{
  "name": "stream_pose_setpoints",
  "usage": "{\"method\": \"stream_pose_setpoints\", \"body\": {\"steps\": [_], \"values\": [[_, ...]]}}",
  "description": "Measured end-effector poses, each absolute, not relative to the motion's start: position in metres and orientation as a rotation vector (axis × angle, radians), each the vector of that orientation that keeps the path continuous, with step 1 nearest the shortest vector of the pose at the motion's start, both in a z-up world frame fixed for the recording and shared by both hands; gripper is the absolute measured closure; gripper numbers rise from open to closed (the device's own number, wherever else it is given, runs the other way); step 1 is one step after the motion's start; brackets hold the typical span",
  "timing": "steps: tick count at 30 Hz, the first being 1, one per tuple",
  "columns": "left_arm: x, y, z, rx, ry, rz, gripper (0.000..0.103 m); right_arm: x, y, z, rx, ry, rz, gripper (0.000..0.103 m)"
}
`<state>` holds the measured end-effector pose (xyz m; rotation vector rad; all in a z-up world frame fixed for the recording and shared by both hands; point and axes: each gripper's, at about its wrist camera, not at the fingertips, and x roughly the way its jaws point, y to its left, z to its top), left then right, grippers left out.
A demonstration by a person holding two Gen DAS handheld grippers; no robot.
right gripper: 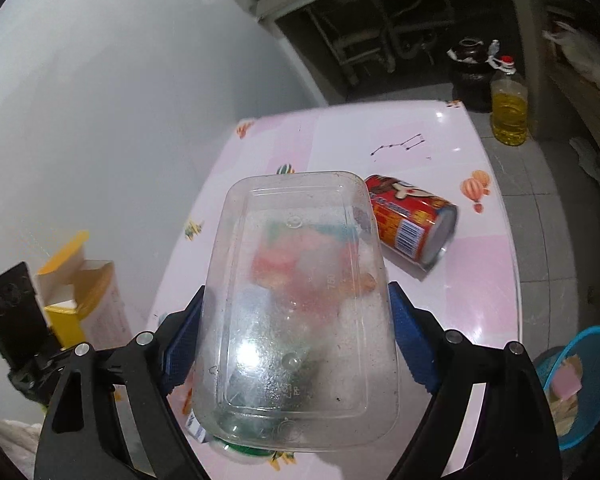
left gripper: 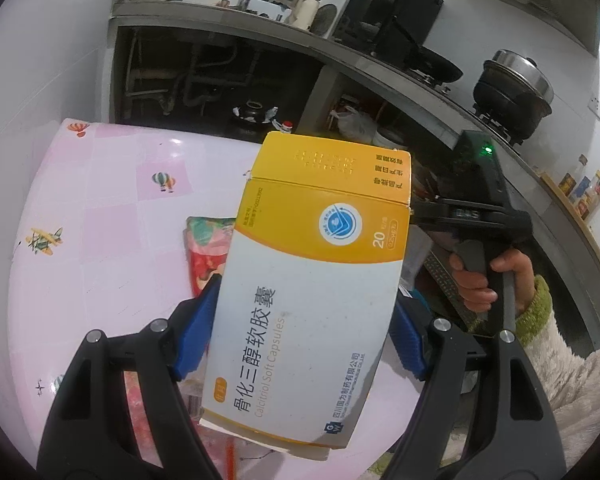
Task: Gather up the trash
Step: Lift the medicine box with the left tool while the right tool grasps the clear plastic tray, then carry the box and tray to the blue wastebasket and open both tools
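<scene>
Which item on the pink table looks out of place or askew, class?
The red can lies tipped on its side on the pink table, beyond the clear plastic container held in the right tongs; cans normally stand upright. No spill is visible.

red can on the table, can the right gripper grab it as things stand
Probably not yet. The right gripper is shut on a clear tub, so its jaws are full. The can lies on its side just beyond, with nothing else in the way.

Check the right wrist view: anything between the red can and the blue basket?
Only bare pink tabletop, then its edge; nothing lies between the red can and the blue basket beside the table.
</scene>
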<state>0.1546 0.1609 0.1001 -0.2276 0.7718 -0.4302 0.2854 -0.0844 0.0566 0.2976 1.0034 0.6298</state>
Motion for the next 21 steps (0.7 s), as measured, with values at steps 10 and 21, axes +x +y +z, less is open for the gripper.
{"method": "stream_pose_setpoints", "body": {"steps": [10, 21], "values": [[0.169, 0.105, 0.11, -0.198, 0.789, -0.536, 0.031, 0.228, -0.179, 0.054, 0.517, 0.914, 0.548, 0.02], [0.213, -0.045, 0.101, -0.196, 0.933, -0.789, 0.031, 0.146, -0.328, 0.006, 0.8, 0.824, 0.238, 0.02]]}}
